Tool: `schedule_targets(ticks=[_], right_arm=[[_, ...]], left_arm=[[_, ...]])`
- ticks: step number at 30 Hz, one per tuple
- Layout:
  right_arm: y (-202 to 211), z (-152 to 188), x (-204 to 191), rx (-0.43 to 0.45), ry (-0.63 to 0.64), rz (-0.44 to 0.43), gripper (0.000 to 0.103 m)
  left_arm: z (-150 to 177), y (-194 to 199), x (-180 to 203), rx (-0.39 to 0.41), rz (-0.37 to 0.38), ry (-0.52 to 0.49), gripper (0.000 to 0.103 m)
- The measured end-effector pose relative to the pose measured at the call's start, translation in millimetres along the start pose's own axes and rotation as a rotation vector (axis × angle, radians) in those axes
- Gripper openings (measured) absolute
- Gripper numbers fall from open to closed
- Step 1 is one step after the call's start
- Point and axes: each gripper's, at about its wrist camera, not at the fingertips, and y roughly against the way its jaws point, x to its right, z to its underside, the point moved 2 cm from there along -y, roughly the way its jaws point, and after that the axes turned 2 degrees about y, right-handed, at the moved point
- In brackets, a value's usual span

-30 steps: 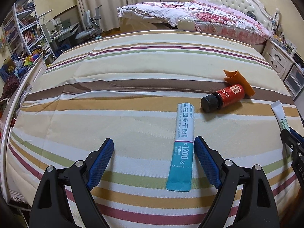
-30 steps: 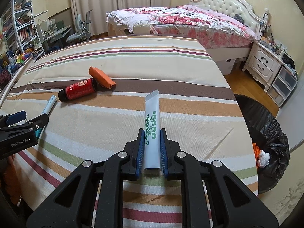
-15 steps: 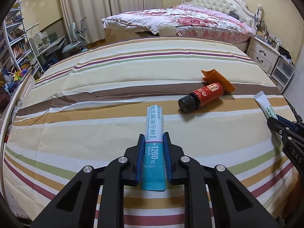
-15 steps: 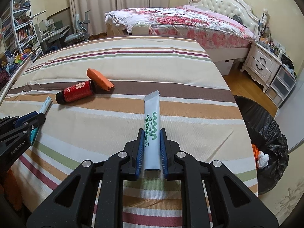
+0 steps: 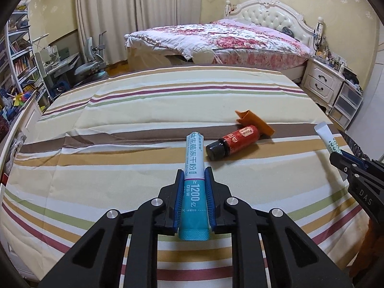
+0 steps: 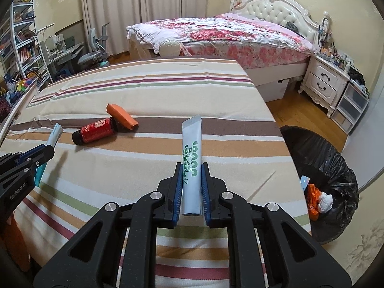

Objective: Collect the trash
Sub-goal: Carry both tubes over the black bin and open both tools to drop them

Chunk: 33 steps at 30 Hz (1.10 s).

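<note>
Striped bedspread (image 5: pixel 144 144); tongs (image 5: pixel 194 175) hide the blue sachet's (image 5: pixel 194 158) sides.

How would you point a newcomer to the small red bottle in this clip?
Start at the striped bedspread in the foreground and follow its wide brown stripe. The red bottle lies on its side beside that stripe, its base against a folded orange wrapper. It is the only round, black-capped item; the rest are flat packets.

left gripper (image 5: pixel 194 180) clamped on teal sachet (image 5: pixel 193 192), red bottle (image 5: pixel 234 141) lying near orange wrapper (image 5: pixel 254 120), striped bedcover (image 5: pixel 120 132), possibly right gripper (image 5: pixel 352 165) at edge
</note>
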Motion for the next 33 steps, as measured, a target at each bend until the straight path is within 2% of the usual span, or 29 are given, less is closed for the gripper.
schedule_targets(ticks=[13,20,26,33], right_arm=[[26,-6,90,0.065,-0.144,0.172,0.015],[27,-2,134,0.070,-0.211,0.249,0.015],[22,2,160,0.069,-0.262,0.285,0.015],[12,8,182,0.064,-0.312,0.329,0.015]], left_arm=[[-35,12,93,0.110,0.176,-0.125,0.018],[-51,5,157,0.127,0.281,-0.196,0.018],[-56,-6,207,0.141,0.298,-0.276,0.018],[-60,-32,243,0.105,0.287,-0.319,0.018]])
